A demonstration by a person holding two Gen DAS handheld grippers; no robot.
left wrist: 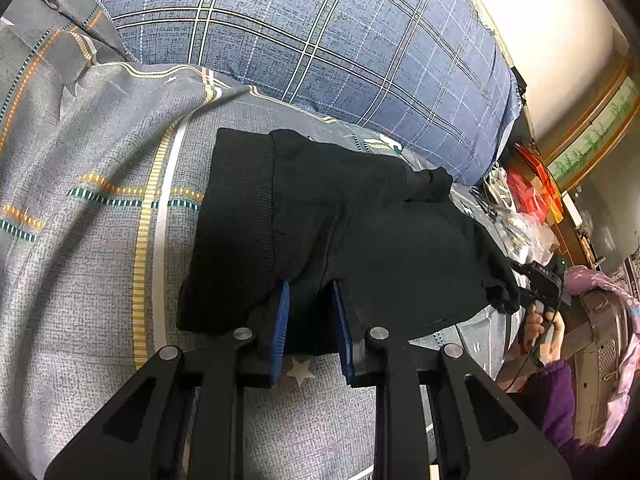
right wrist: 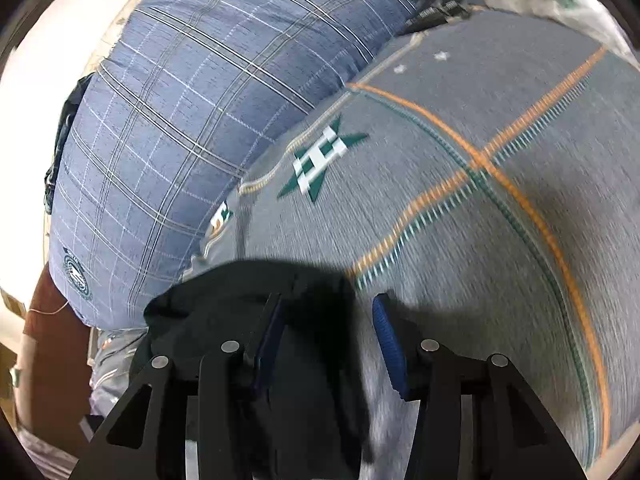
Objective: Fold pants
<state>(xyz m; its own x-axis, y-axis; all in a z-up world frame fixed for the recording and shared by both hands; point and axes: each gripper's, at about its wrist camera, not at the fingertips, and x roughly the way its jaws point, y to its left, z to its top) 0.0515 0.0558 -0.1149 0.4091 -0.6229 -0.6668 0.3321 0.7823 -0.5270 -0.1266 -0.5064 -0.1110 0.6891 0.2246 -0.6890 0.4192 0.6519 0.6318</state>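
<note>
Black pants [left wrist: 360,216] lie folded on the grey patterned bedspread [left wrist: 100,260], with the ribbed waistband toward the left. My left gripper [left wrist: 310,285] sits at their near edge, its blue pads [left wrist: 280,328] closed on a thick fold of the black cloth. In the right wrist view the pants' end [right wrist: 248,292] bunches around the left finger of my right gripper [right wrist: 327,302]. Its jaws stand apart, and the right pad [right wrist: 390,344] hangs free over the bedspread [right wrist: 460,240]. That view is blurred.
A big blue plaid cushion [left wrist: 320,40] [right wrist: 180,140] lies along the far side of the bed. Past the pants' right end a person's hand [left wrist: 546,330] in a purple sleeve holds a black handle. Red packets [left wrist: 528,188] and plastic bags are piled behind it.
</note>
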